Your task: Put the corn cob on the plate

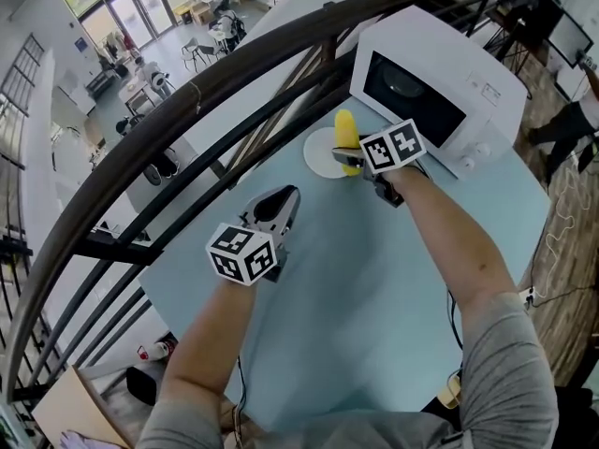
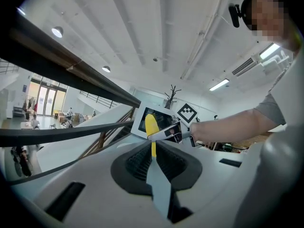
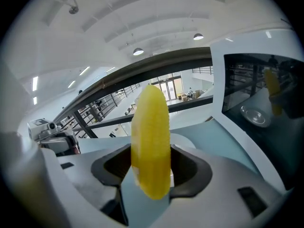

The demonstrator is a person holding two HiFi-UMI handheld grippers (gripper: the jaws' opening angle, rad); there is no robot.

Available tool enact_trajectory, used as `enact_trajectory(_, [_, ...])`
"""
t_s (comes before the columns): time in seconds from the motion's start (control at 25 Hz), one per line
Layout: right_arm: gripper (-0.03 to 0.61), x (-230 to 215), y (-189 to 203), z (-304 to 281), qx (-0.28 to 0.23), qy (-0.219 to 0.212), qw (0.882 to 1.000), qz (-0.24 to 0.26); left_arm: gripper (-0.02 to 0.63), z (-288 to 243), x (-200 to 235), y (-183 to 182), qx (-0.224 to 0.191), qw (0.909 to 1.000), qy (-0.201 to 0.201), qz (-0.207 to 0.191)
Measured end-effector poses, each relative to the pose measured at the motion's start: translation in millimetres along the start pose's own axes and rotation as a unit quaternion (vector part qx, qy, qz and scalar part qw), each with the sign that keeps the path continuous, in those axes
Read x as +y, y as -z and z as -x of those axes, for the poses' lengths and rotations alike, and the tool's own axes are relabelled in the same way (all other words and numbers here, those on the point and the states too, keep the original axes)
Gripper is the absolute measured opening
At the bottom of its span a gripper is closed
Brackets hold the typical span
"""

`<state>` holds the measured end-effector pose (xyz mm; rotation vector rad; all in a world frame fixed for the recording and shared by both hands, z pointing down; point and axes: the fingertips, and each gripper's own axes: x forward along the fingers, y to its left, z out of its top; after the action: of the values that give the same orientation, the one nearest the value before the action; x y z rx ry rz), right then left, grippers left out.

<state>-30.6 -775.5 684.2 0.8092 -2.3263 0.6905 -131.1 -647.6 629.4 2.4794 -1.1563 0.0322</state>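
My right gripper (image 1: pixel 353 160) is shut on the yellow corn cob (image 1: pixel 345 132), which stands upright just above the white plate (image 1: pixel 316 152) in front of the microwave. In the right gripper view the corn cob (image 3: pixel 151 141) fills the space between the jaws of that gripper (image 3: pixel 151 172), with the plate's rim (image 3: pixel 183 139) behind it. My left gripper (image 1: pixel 284 202) hovers over the light blue table, short of the plate, with its jaws together and nothing in them. The left gripper view looks past that gripper (image 2: pixel 153 152) at the corn cob (image 2: pixel 150 126) and the right gripper (image 2: pixel 167 132).
A white microwave (image 1: pixel 440 92) with a dark door stands at the table's far right, close behind the plate. A dark curved railing (image 1: pixel 187 110) runs along the table's far left edge. The light blue table (image 1: pixel 374 288) stretches toward me.
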Motion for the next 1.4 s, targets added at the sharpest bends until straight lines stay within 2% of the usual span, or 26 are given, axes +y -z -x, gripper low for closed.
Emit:
enact_trajectory(0.52, [0.256,-18,11,-29,0.03,0.012,0.999,0.001,0.044,-14,5,9,-0.002,0.9999,0.01,0.002])
enact_trajectory(0.8, [0.256,-21,15,-40,0.03,0.013,0.999,-0.003,0.044,-13,4,8,-0.009,0.9998,0.017,0.004])
enact_trajectory(1.12, [0.252,-23,30,-59,0.054,0.03,0.998,0.015,0.044,-15,2,12,-0.009,0.9997,0.024,0.008])
enact_trajectory(1.4, [0.25,-23,31,-66,0.047,0.032,0.998,0.02,0.044,-16,2,18,-0.008,0.9995,0.027,0.012])
